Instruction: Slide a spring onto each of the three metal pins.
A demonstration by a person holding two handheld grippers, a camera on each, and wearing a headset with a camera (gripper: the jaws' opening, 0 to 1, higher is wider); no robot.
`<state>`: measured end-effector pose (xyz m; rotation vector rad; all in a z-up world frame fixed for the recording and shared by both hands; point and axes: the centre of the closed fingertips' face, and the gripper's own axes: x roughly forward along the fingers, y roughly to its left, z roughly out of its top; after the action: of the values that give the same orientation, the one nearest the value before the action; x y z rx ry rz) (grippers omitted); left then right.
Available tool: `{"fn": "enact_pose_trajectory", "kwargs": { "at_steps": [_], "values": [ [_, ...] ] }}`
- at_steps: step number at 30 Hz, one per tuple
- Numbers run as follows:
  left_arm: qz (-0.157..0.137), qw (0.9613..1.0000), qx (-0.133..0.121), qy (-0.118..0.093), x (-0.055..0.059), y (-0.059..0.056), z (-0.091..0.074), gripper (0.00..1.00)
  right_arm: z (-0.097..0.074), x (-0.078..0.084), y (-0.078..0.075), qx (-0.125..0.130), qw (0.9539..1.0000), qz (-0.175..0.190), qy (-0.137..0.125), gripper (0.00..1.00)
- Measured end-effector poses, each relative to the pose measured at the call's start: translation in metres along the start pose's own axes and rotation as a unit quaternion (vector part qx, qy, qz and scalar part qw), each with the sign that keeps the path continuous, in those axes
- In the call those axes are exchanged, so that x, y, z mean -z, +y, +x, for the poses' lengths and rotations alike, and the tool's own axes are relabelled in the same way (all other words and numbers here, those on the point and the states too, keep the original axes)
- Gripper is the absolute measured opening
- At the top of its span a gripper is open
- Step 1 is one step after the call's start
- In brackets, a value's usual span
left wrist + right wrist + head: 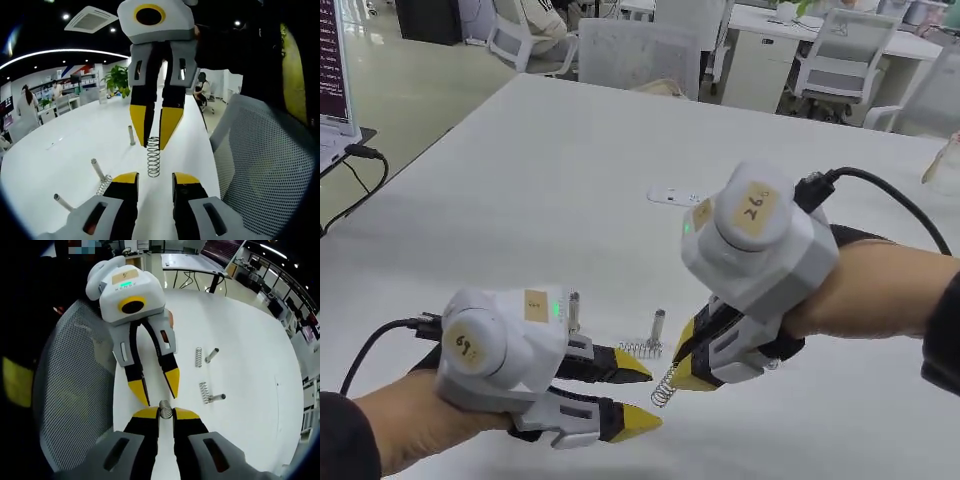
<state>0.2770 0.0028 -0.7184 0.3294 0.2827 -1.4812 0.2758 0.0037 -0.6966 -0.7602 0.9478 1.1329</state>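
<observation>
My right gripper is shut on one end of a steel spring, which hangs slanted just above the white table. In the right gripper view the spring sits pinched between the yellow tips. My left gripper stands open right beside it, with nothing between its jaws. Upright metal pins stand just behind the grippers. A loose spring lies at the base of one pin. The left gripper view has three pins and the held spring.
A small white card lies farther back on the table. A laptop with a black cable sits at the left edge. A second loose spring lies beside a pin. A mesh chair stands by the table's near edge.
</observation>
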Motion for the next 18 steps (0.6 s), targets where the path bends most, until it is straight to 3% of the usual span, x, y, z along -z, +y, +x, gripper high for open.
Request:
{"fn": "enact_pose_trajectory", "kwargs": {
  "at_steps": [12, 18],
  "values": [
    [-0.024, 0.9996, 0.006, -0.013, -0.0039, -0.0027, -0.0023, 0.37, -0.007, 0.0043, -0.0058, 0.008, 0.9999, 0.007, -0.001, 0.07],
    [-0.034, 0.9993, 0.003, -0.011, -0.0006, -0.0014, -0.0039, 0.47, -0.0089, 0.0071, -0.0085, 0.011, 0.9999, 0.011, 0.0, 0.07]
  ]
}}
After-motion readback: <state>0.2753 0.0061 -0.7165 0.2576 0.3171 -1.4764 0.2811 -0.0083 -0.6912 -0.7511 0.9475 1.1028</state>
